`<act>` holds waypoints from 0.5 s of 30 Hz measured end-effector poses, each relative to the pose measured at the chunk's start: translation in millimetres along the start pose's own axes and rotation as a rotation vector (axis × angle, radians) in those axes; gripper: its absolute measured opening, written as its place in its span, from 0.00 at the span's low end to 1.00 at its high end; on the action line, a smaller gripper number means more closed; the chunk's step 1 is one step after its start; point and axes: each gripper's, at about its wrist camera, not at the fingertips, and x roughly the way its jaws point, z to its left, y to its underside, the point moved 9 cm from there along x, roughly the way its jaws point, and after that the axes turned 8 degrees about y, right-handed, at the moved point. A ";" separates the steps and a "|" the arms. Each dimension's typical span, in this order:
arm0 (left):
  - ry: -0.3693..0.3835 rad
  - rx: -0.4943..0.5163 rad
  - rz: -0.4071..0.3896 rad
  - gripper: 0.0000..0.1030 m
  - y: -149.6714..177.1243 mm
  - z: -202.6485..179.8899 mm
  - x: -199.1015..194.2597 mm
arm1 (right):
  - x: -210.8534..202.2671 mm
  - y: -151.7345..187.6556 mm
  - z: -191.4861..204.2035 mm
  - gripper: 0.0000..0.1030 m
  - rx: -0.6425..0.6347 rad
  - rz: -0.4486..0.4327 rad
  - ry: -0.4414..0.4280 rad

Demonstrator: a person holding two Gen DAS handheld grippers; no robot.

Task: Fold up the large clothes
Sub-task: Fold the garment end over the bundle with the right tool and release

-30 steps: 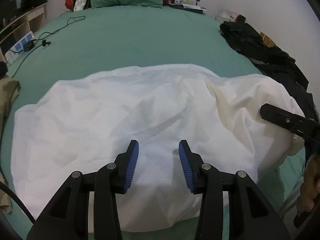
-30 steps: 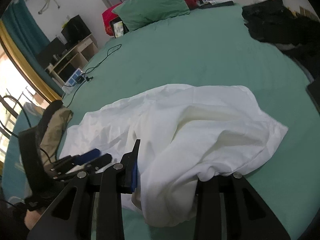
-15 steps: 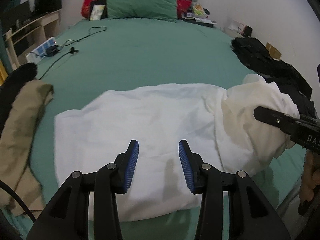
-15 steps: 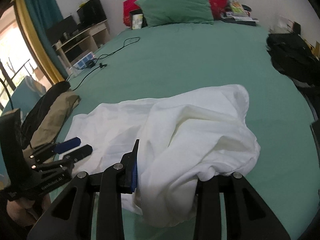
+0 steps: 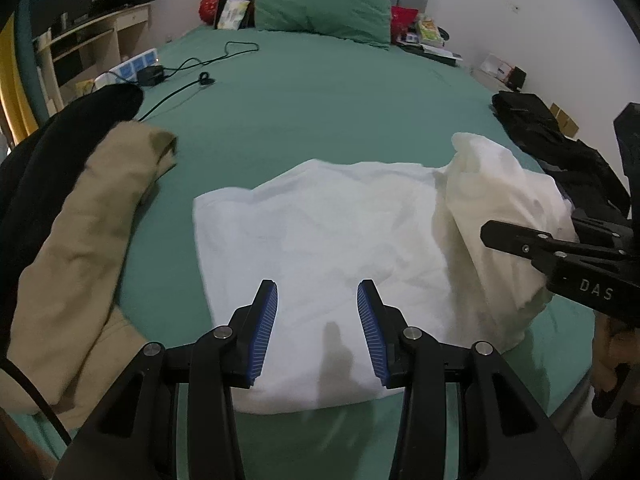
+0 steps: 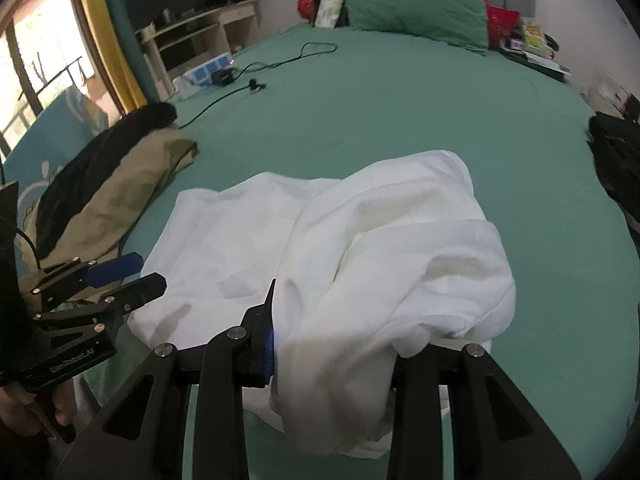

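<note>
Lying across the near part of the green bed [image 5: 328, 96], the white garment [image 5: 320, 240] is flat on its left side and bunched up high on its right, where the right gripper [image 6: 332, 340] clamps a thick fold of it; the cloth spills over and hides one finger. The left gripper [image 5: 318, 320] hangs over the garment's near edge with its blue pads [image 5: 266, 326] apart and nothing between them. Left of the garment, a tan garment [image 5: 80, 240] lies on a black one [image 5: 60, 128], both on the bed's edge. More dark clothes [image 5: 560, 148] sit at the right edge. A green pillow [image 5: 320, 4] and a black cable [image 5: 192, 68] are farther up the bed.
</note>
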 end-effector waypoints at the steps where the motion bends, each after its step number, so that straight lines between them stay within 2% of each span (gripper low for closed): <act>1: -0.001 -0.006 0.001 0.43 1.7 5.0 -0.7 | 3.3 0.1 6.0 0.32 -0.011 0.008 0.000; 10: -0.003 -0.077 0.013 0.43 12.4 43.3 -8.9 | 34.1 12.6 70.3 0.40 -0.153 0.099 -0.030; 15: -0.010 -0.145 0.003 0.43 16.7 64.8 -21.6 | 34.9 12.8 116.2 0.43 -0.194 0.081 -0.194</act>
